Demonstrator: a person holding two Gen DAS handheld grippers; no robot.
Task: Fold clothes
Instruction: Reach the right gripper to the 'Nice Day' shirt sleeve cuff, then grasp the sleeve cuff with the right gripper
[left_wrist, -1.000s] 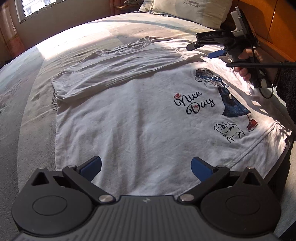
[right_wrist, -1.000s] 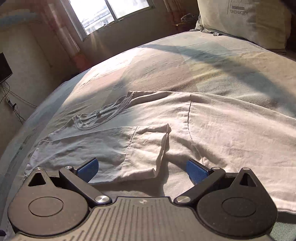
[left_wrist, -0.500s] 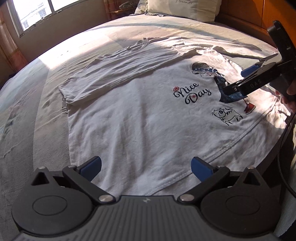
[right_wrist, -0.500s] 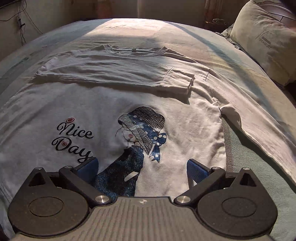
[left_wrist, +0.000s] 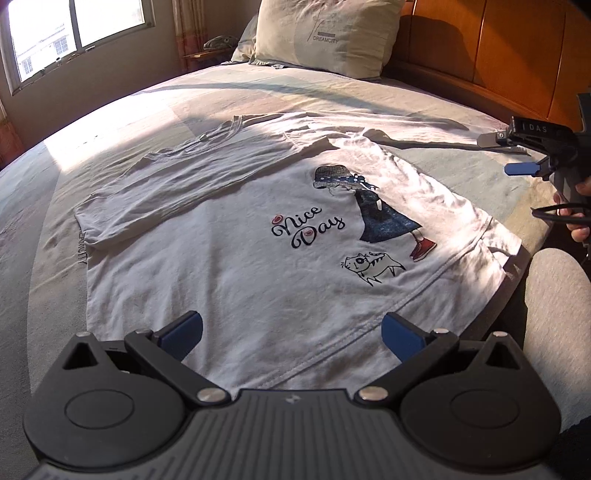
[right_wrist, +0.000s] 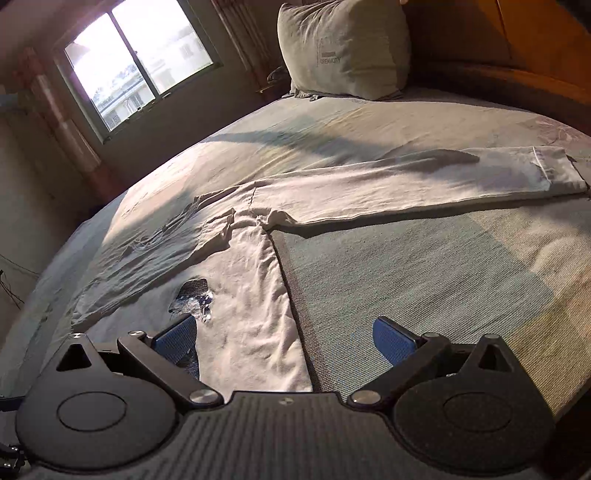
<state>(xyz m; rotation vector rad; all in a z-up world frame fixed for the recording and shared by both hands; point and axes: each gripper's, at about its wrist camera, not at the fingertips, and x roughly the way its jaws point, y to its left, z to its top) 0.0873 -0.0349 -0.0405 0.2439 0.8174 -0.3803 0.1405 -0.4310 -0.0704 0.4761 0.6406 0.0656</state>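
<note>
Left gripper (left_wrist: 291, 334): black body, ribbed centre plate, two round side discs, silver pivot screws, blue finger pads (left_wrist: 183, 328). Right gripper (right_wrist: 282, 338): identical build. Seen from the left wrist, it bore white "DAS" lettering, with a black cable (left_wrist: 557, 212) looped below that lettering.

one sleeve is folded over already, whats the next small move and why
Probably take the right gripper, open and empty, out to the cuff of the outstretched sleeve and pinch it. That sleeve lies flat across the bed, while the other sleeve is already folded over the shirt.
</note>
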